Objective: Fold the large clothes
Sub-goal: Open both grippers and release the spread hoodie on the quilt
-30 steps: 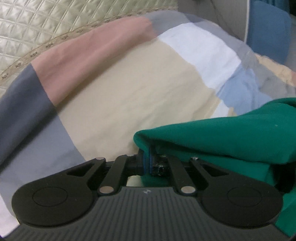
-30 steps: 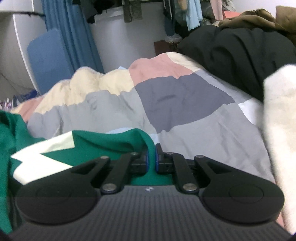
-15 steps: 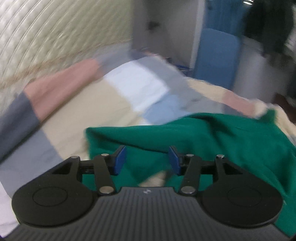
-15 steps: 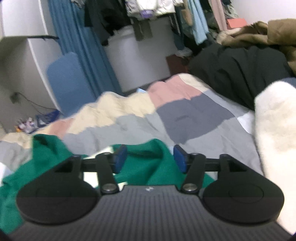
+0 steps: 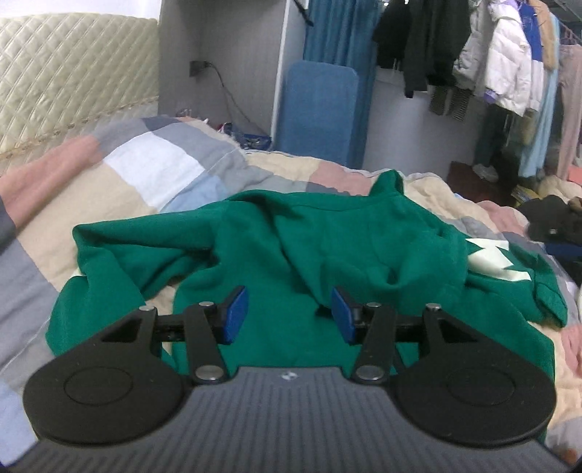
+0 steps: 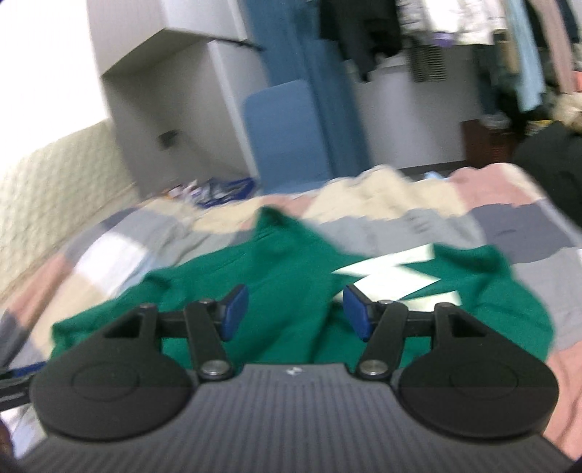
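Observation:
A green sweatshirt with a white zigzag print lies rumpled on the patchwork quilt of a bed. My left gripper hangs above its near part, open, with nothing between the blue pads. In the blurred right wrist view the same green sweatshirt spreads below, its white print to the right. My right gripper is also open and apart from the cloth, blue pads empty.
A quilted cream headboard stands at the left. Beyond the bed are a blue folded board, a blue curtain and hanging clothes. A dark clothes pile lies at the bed's right side.
Both grippers were shut on the green sweatshirt's edges and have let go and opened. Both pulled back and rose, tilting up, so the whole garment lies in view.

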Demonstrator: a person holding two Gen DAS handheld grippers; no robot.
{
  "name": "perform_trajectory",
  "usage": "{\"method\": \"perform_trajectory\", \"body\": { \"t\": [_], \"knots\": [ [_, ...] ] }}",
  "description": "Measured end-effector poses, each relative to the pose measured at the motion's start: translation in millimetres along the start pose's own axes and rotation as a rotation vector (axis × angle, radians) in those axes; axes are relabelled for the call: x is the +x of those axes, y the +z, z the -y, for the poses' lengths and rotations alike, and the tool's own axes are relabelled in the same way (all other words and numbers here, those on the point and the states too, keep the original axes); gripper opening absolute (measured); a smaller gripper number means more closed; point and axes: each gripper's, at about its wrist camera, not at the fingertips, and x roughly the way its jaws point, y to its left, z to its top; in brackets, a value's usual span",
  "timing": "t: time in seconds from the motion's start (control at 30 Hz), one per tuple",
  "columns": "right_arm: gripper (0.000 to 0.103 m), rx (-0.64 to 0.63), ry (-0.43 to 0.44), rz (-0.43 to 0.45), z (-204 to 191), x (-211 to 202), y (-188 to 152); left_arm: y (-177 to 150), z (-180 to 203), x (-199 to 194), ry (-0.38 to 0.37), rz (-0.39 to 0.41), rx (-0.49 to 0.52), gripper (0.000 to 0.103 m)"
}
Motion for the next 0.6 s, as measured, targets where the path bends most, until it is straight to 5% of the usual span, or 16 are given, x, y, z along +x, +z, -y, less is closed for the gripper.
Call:
{"method": "perform_trajectory", "body": {
  "t": [0.3,0.43,0.6],
  "knots": [
    [0.06,-0.111,0.054,-0.074,-50.6,30.6,-30.2,-10.0,-38.9,36.4,-0.018,-0.018,-0.031,0.056],
    [0.086,-0.129,0.056,-0.067,-63.7,47.6,-40.2,-6.4,-54.9,52.6,-0.033,-0.031,-0.071,0.056],
    [0.086,-0.201,0.073,-0.109,-82.1,81.8,-55.2,-4.2,-69.0,68.0,-0.033,-0.04,-0.122,0.06]
  ]
}}
